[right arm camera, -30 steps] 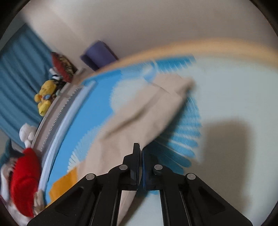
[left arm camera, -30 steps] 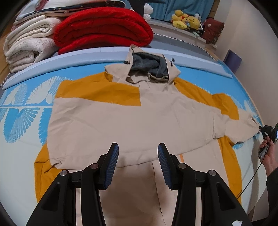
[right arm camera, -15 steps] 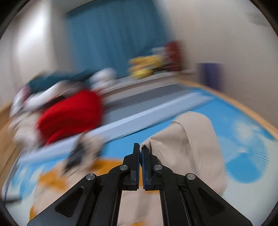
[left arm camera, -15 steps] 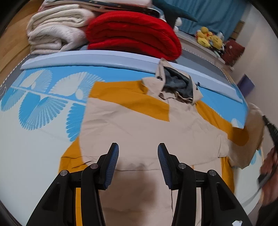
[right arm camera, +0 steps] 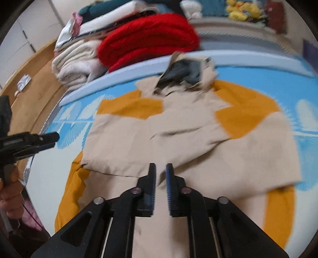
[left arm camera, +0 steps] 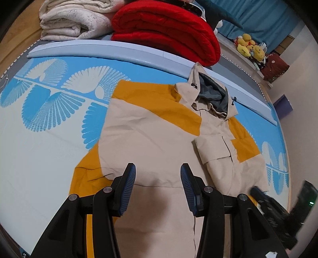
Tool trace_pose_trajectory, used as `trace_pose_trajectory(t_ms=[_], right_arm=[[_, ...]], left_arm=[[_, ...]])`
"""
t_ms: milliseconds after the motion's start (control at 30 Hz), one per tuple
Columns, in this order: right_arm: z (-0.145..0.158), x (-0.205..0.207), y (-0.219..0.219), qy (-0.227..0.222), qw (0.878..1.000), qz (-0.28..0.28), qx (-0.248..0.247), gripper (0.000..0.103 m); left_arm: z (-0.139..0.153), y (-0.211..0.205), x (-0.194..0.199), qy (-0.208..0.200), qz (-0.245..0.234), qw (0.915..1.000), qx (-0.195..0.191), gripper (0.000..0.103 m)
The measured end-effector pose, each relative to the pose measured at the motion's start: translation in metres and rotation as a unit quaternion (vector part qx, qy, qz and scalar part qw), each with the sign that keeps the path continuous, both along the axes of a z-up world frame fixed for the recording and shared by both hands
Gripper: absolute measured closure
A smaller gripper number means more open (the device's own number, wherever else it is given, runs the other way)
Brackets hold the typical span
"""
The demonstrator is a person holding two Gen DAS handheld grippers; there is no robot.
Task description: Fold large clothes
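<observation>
Left wrist view: left tool (left arm camera: 158,186) hangs above the lower middle of the jacket (left arm camera: 151,142), blue-padded fingers (left arm camera: 127,190) spread wide, nothing between them. Jacket is beige with mustard-yellow panels, lying flat on the bed (left arm camera: 39,139), which carries a white and blue fan-pattern cover. Hood (left arm camera: 210,95) with grey lining points toward the far edge, resting against a pale blue bolster (left arm camera: 119,46) that runs across the bed. Both sleeves are folded across the chest; the one on the right side of this view lies on top, its cuff end near the middle of the body. A yellow panel shows below the folded sleeve at lower left. Right tool (left arm camera: 274,210) shows at the lower right edge of this view, dark and blurred, just off the jacket's side. Right wrist view, motion-blurred: right tool (right arm camera: 161,182) sits over the jacket's lower body (right arm camera: 178,150), fingers a narrow gap apart, no cloth caught between them. Left tool (right arm camera: 29,141) enters from the left edge of this view, held in a hand (right arm camera: 10,190). Beyond the bolster: folded red blanket (left arm camera: 169,29), folded cream blanket (left arm camera: 73,19) beside it, yellow plush toys (left arm camera: 249,46) further right against a blue curtain (left arm camera: 258,17).
</observation>
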State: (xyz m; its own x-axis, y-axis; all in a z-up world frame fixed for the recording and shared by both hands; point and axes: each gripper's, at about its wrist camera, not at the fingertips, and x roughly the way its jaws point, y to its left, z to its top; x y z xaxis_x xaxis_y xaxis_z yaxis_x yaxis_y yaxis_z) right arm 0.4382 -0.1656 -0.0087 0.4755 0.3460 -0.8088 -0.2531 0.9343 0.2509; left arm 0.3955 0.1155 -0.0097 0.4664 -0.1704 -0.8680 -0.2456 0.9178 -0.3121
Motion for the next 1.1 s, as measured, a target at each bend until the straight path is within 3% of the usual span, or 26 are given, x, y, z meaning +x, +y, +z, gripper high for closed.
trace_pose_trajectory(t_ms=[33, 133, 233, 300, 467, 633, 667, 733, 867, 967, 1100], right_arm=[[0.007, -0.006, -0.008, -0.003, 1.000, -0.016, 0.005, 0.071], [0.027, -0.022, -0.045, -0.016, 0.998, -0.063, 0.026, 0.059], [0.019, -0.024, -0.078, -0.013, 0.991, -0.133, 0.032, 0.059], [0.003, -0.017, -0.098, 0.018, 0.982, -0.185, 0.038, 0.059], [-0.045, 0.008, -0.113, 0.107, 0.974, -0.193, 0.046, 0.059], [-0.080, 0.019, -0.141, 0.160, 0.950, -0.264, 0.047, 0.060], [-0.082, 0.018, -0.141, 0.164, 0.948, -0.268, 0.056, 0.063], [-0.081, 0.021, -0.135, 0.161, 0.951, -0.248, 0.091, 0.096], [-0.067, 0.020, -0.105, 0.135, 0.967, -0.181, 0.115, 0.100], [-0.067, 0.018, -0.093, 0.158, 0.966, -0.140, 0.149, 0.100], [-0.071, 0.014, -0.099, 0.172, 0.964, -0.138, 0.149, 0.101]], left_arm=[[-0.001, -0.002, 0.000, 0.000, -0.001, 1.0000, 0.001, 0.060], [-0.004, -0.011, 0.002, 0.001, -0.008, 1.0000, 0.002, 0.060], [-0.008, -0.029, 0.004, 0.001, -0.027, 0.9996, 0.006, 0.062], [-0.012, -0.047, 0.005, 0.001, -0.049, 0.9988, 0.007, 0.062], [-0.022, -0.099, 0.010, -0.009, -0.117, 0.9929, 0.015, 0.061], [-0.034, -0.148, 0.018, -0.012, -0.164, 0.9861, 0.021, 0.060], [-0.037, -0.156, 0.019, -0.013, -0.172, 0.9848, 0.022, 0.060], [-0.043, -0.172, 0.021, -0.016, -0.189, 0.9814, 0.032, 0.059], [-0.058, -0.193, 0.021, -0.015, -0.218, 0.9733, 0.071, 0.054], [-0.080, -0.197, 0.025, 0.012, -0.214, 0.9683, 0.129, 0.053], [-0.105, -0.176, 0.032, 0.054, -0.171, 0.9709, 0.159, 0.053]])
